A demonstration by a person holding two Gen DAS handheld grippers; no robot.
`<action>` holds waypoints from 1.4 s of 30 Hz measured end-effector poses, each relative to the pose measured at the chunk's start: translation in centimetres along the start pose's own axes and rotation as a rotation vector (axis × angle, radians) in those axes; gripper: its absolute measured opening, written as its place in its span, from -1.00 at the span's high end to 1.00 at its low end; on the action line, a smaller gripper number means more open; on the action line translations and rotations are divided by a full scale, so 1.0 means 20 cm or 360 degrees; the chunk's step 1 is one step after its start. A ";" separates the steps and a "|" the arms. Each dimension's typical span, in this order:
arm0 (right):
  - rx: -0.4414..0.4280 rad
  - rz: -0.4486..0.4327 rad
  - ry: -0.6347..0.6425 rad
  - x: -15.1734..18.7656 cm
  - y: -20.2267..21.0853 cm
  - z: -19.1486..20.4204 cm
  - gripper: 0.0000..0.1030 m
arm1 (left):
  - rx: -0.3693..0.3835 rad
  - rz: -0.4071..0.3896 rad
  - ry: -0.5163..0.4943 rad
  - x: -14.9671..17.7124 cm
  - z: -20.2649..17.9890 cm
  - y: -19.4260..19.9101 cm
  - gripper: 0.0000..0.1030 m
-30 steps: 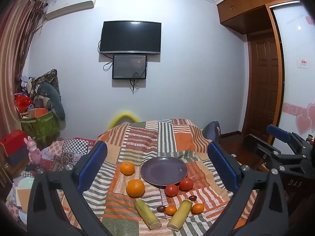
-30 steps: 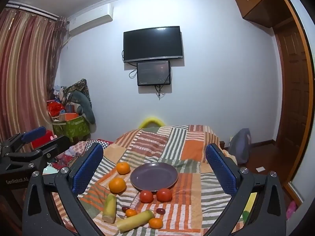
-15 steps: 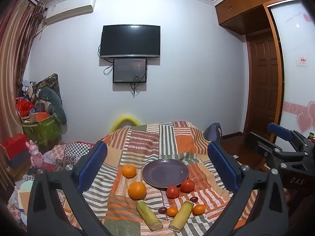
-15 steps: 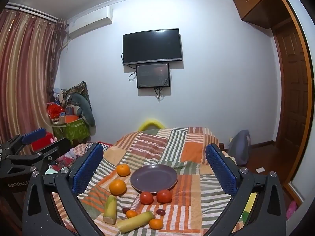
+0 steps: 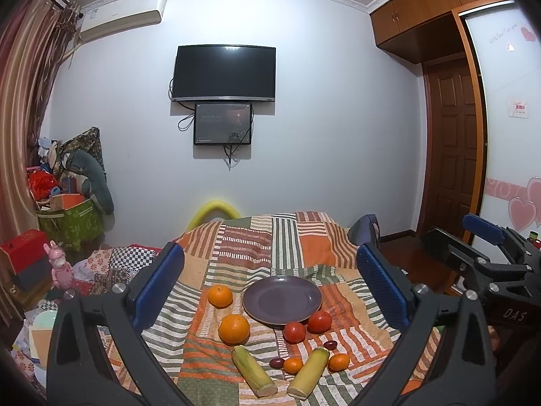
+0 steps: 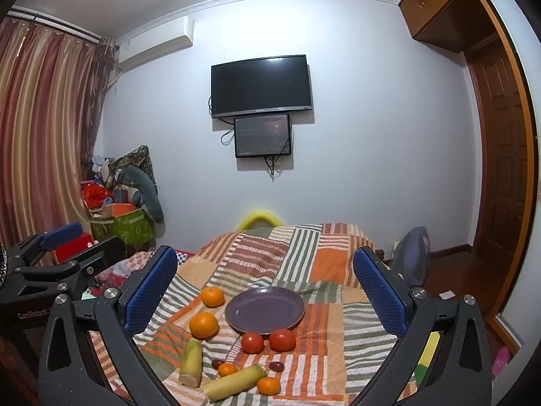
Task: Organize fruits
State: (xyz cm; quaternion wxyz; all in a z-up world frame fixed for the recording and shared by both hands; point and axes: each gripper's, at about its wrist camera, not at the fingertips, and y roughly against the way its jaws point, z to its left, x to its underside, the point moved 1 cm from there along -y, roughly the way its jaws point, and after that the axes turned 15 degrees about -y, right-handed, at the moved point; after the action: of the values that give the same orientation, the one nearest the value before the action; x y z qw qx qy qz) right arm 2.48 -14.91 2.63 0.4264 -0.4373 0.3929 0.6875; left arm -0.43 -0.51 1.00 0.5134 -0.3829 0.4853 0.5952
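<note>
An empty purple plate (image 5: 281, 300) (image 6: 264, 310) lies on a patchwork quilt (image 5: 250, 247). Two oranges (image 5: 234, 329) (image 6: 203, 324) lie to its left. Two red tomatoes (image 5: 294, 332) (image 6: 252, 342) lie in front of it. Nearer me lie two yellow-green cane pieces (image 5: 253, 370) (image 6: 191, 362), two small tangerines (image 5: 338, 362) (image 6: 268, 385) and two dark dates (image 5: 330, 344) (image 6: 277, 366). My left gripper (image 5: 270, 287) and right gripper (image 6: 265, 291) are both open and empty, held above the fruit's near side.
The other gripper shows at the right edge in the left wrist view (image 5: 490, 257) and at the left edge in the right wrist view (image 6: 50, 264). Boxes and toys (image 5: 61, 216) are piled at the left. A wooden door (image 5: 453, 149) stands at the right.
Both views have tilted slightly, and the fruit and plate sit a little lower in frame. Nothing on the quilt has moved. Both grippers stay open.
</note>
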 end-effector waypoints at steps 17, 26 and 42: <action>-0.0006 -0.0016 0.0005 0.00 0.02 0.00 -1.00 | 0.0001 -0.0007 -0.0003 -0.01 0.00 0.01 -1.00; -0.0009 -0.0016 0.0002 0.01 0.02 0.01 -1.00 | 0.0003 -0.0007 -0.0003 0.00 -0.01 0.00 -1.00; -0.0013 -0.0015 -0.0001 0.02 0.03 0.01 -1.00 | 0.0003 -0.0004 -0.0001 0.02 -0.02 -0.01 -1.00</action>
State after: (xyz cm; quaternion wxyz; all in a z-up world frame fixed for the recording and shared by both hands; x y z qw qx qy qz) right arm 1.81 -14.79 2.47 0.4280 -0.4408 0.3879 0.6871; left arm -0.32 -0.76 0.51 0.5147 -0.3828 0.4852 0.5943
